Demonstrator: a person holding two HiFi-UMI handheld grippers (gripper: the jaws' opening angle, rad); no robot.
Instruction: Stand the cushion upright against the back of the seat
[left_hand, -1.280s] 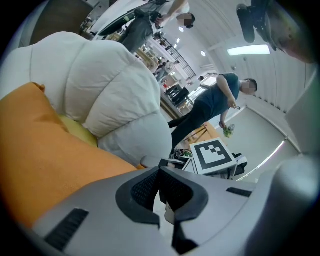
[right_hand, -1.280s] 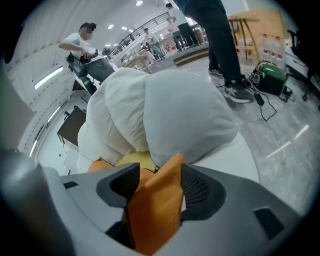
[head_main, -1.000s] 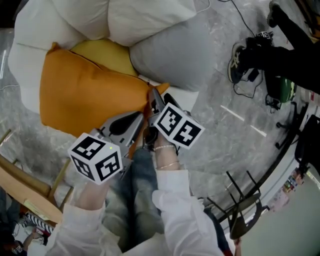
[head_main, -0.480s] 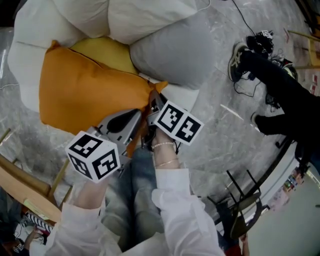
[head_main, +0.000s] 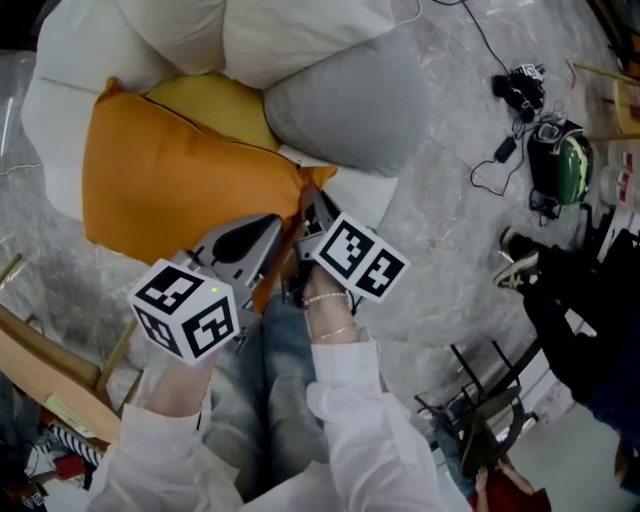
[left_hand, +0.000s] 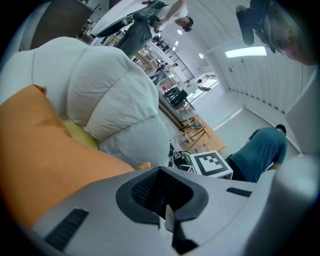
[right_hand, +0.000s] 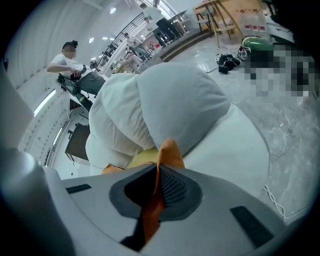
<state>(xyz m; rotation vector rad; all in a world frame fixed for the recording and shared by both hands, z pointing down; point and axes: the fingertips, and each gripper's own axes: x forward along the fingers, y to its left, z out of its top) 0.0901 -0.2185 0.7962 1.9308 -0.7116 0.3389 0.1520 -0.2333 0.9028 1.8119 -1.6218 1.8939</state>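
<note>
An orange cushion (head_main: 170, 190) lies flat on the white and grey puffy seat (head_main: 350, 100), in front of the seat's bulging white back (head_main: 290, 30). My right gripper (head_main: 305, 205) is at the cushion's near right corner. In the right gripper view its jaws are closing tight on that orange corner (right_hand: 169, 150), which is pinched between the right gripper's (right_hand: 157, 172) pads. My left gripper (head_main: 276, 226) rests on the cushion's near edge beside it. In the left gripper view the left gripper (left_hand: 161, 172) has its jaws together with nothing between them, and the cushion (left_hand: 35, 150) spreads to their left.
A yellow cushion (head_main: 205, 100) is tucked under the orange one against the back. On the marble floor to the right are cables (head_main: 520, 85), a green item (head_main: 565, 165) and a person in dark clothes (head_main: 580, 340). A wooden frame (head_main: 40, 370) stands at the lower left.
The right gripper has rolled slightly at the cushion's corner. The person in dark clothes has walked from the upper right to the lower right. The cushion has stayed put.
</note>
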